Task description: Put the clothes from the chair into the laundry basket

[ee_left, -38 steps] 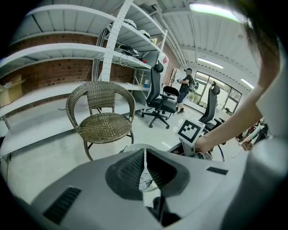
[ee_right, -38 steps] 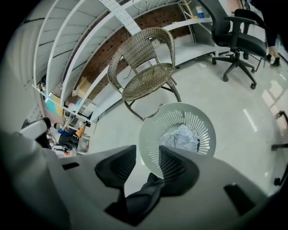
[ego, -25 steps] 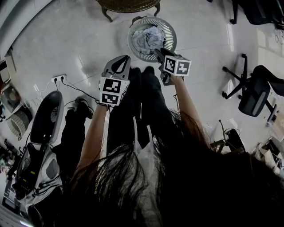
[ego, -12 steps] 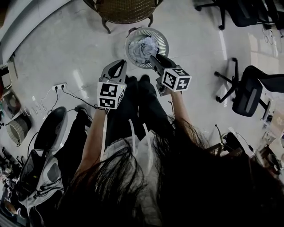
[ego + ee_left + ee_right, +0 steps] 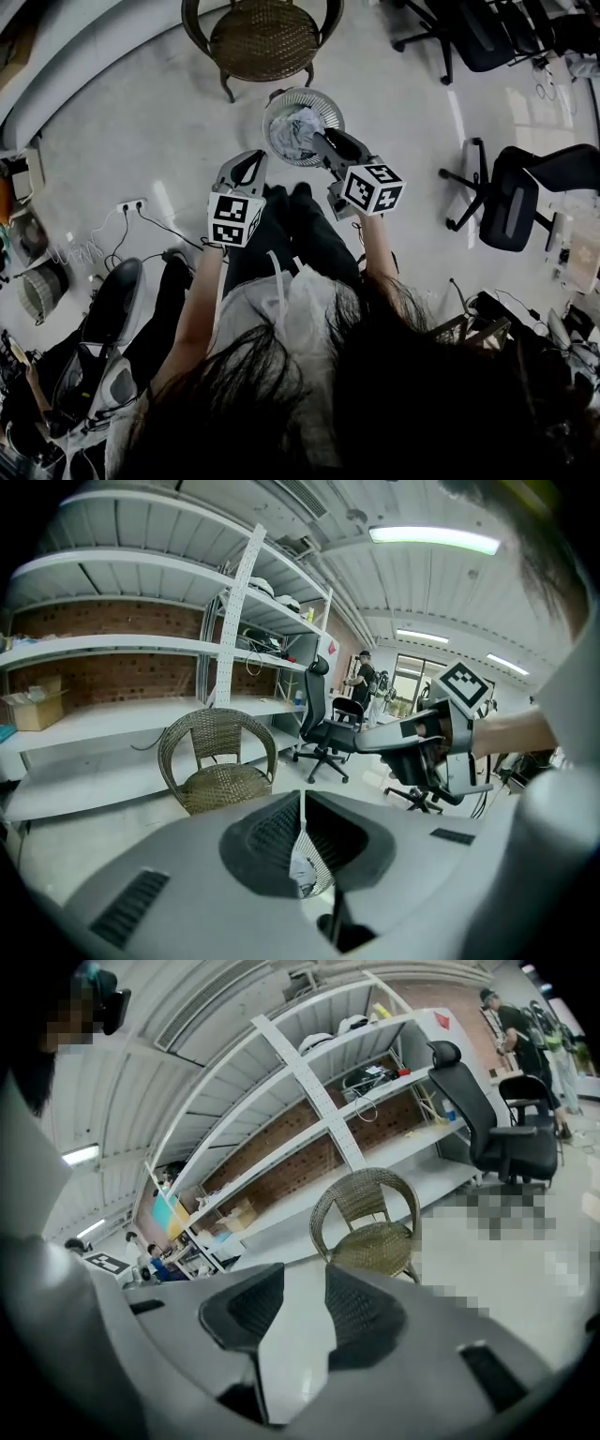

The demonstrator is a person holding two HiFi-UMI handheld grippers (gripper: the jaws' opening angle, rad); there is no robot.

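Wicker chair [image 5: 262,37], far, is bare; seemingly soft, light clothes [image 5: 298,131] lie bunched in the laundry basket [image 5: 330,103], graspable at any raised fold. Left gripper [image 5: 248,159] pressed together; right gripper [image 5: 321,141] spread, empty.

Head view looks steeply down; gripper views, probably near-level, share the wicker chair [image 5: 262,39].
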